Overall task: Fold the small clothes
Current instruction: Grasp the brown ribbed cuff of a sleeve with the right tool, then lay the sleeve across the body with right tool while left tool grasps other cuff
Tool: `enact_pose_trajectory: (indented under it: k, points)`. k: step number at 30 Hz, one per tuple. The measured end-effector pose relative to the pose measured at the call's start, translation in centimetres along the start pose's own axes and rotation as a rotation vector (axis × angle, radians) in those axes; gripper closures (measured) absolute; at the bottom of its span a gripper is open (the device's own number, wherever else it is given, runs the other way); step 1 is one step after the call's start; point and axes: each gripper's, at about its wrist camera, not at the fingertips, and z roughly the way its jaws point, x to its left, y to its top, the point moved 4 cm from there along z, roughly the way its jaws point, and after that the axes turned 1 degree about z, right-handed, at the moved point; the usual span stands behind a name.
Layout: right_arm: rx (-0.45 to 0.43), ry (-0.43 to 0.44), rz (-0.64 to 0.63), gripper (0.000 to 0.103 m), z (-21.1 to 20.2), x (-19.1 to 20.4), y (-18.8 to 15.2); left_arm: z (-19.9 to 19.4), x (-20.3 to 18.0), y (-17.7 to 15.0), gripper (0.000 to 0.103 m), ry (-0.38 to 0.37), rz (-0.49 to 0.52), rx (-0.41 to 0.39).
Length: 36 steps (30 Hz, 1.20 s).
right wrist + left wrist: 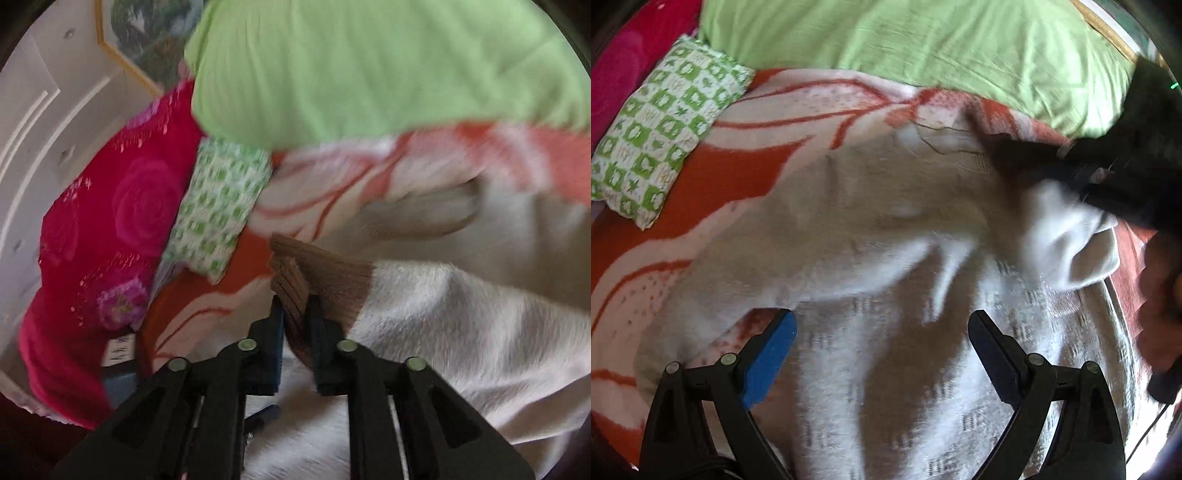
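Bed [683, 206]: orange-and-white patterned blanket as working surface, green pillow [923, 48] at the far side, small green-checked cushion [661, 136] beside it, magenta rose-print cover [110, 229] at the edge.

Garment [886, 350]: pale, whitish, fleecy small top with a faint grey repeating print. It lies spread over the blanket under both grippers, rumpled, one fold or sleeve end raised near the right gripper in the left wrist view. Both views are motion-blurred, so seams are not legible.

Brown ribbed knit piece [325, 273], likely a cuff or hem band: it sits at the garment's edge, bunched and partly doubled over.

Right gripper [295, 306]: fingers nearly together, clamped on the brown ribbed piece, which stands up between them.

Left gripper [882, 332]: fingers spread wide, nothing between them, poised over the garment's middle.

Step in hand, by my reading: carry the gripped edge across to make a fold.
- Keep the clamp firm; ribbed knit is stretchy and may slip.
- Carry it low and level so the fleece does not drag the blanket along.
- The free left gripper could pin the body at the fold line.
- Lay the edge flat before letting go.
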Motion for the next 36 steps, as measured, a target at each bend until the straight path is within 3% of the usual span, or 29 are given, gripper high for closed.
enact_pose_trajectory:
  k: [1,4,6,10,15,16,19,22,23,29,32,36]
  points:
    - [0.037,-0.002,0.023,0.064,1.1,-0.5,-0.3,0.0,0.4,0.2,0.008,-0.001,-0.014,0.001]
    - [0.064,0.031,0.091,0.057,1.6,-1.7,-1.5,0.5,0.9,1.0,0.008,-0.018,-0.044,0.012]
    - [0.037,0.038,0.113,0.057,0.4,-2.4,-1.4,0.6,0.7,2.1,0.008,-0.043,-0.048,-0.004]
    - [-0.057,-0.044,0.108,0.057,-3.3,-4.4,-1.2,0.4,0.4,5.3,0.008,-0.029,-0.019,-0.072]
    - [-0.162,-0.134,0.171,0.056,-8.1,-8.8,-1.7,6.2,-0.6,8.6,0.009,-0.009,0.074,0.059]
    - [-0.184,-0.143,0.195,0.056,-8.8,-9.6,-2.0,7.3,-0.8,8.7,0.012,-0.019,0.078,0.093]
    - [-0.214,-0.169,0.242,0.056,-9.8,-11.4,-3.0,9.8,-1.9,8.4,0.050,-0.133,0.072,0.218]
    - [-0.224,-0.185,0.275,0.056,-10.6,-12.6,-3.9,9.4,-3.4,7.9,0.074,-0.173,0.117,0.190]
    - [-0.229,-0.192,0.285,0.056,-10.9,-13.0,-4.1,9.1,-3.8,7.7,0.092,-0.183,0.142,0.181]
    - [-0.271,-0.232,0.307,0.056,-12.7,-14.1,-4.6,4.0,-1.4,7.6,0.097,-0.205,0.081,0.061]
    - [-0.299,-0.283,0.317,0.056,-14.3,-15.2,-4.2,1.0,2.9,6.7,0.097,-0.132,0.003,-0.014]
    - [-0.300,-0.373,0.322,0.053,-15.1,-17.3,-3.2,3.1,4.1,4.7,0.097,-0.099,0.015,0.060]
